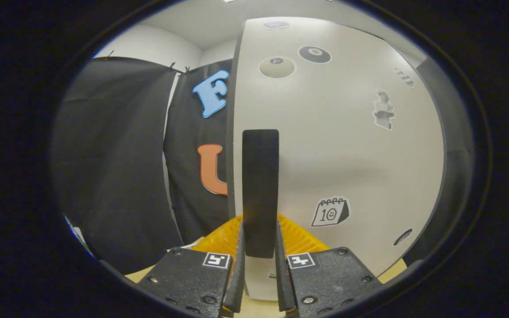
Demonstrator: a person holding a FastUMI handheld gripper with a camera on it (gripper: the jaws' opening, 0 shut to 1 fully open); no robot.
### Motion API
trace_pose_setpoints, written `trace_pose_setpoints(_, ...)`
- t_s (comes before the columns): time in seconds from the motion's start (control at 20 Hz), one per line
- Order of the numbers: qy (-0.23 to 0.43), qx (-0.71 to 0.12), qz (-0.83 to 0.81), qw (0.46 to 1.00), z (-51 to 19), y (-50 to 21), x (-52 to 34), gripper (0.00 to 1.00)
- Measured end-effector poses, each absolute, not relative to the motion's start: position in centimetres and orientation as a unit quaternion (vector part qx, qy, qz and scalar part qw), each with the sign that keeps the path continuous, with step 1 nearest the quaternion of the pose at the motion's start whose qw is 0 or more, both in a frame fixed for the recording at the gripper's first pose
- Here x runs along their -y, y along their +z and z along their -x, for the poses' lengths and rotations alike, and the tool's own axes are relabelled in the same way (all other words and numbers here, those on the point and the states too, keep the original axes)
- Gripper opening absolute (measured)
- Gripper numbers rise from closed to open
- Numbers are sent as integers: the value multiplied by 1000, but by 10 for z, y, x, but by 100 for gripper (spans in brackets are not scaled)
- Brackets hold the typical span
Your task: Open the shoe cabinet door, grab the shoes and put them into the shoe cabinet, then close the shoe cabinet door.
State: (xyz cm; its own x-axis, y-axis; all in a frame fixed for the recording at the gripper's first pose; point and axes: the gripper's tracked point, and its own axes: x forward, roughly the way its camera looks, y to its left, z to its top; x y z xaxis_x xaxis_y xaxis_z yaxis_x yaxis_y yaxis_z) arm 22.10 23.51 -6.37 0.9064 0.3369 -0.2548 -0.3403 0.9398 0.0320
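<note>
A white shoe cabinet door (334, 145) with several stickers stands right in front of me, its left edge facing the camera. A black vertical handle (260, 185) is mounted near that edge. My gripper (260, 240) is shut on the handle, one finger pressing each side of its lower part. No shoes can be seen from here.
Black booth cloth (117, 168) hangs to the left of the door and further back. A strip of light tabletop (139, 276) runs under the fingers. The dark side of the cabinet (451, 176) borders the door on the right.
</note>
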Motion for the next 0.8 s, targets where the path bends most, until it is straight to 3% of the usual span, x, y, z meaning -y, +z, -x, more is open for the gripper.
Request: trace_pose_setpoints(0.8, 274, -154, -12, 949, -148, -58, -200, 33)
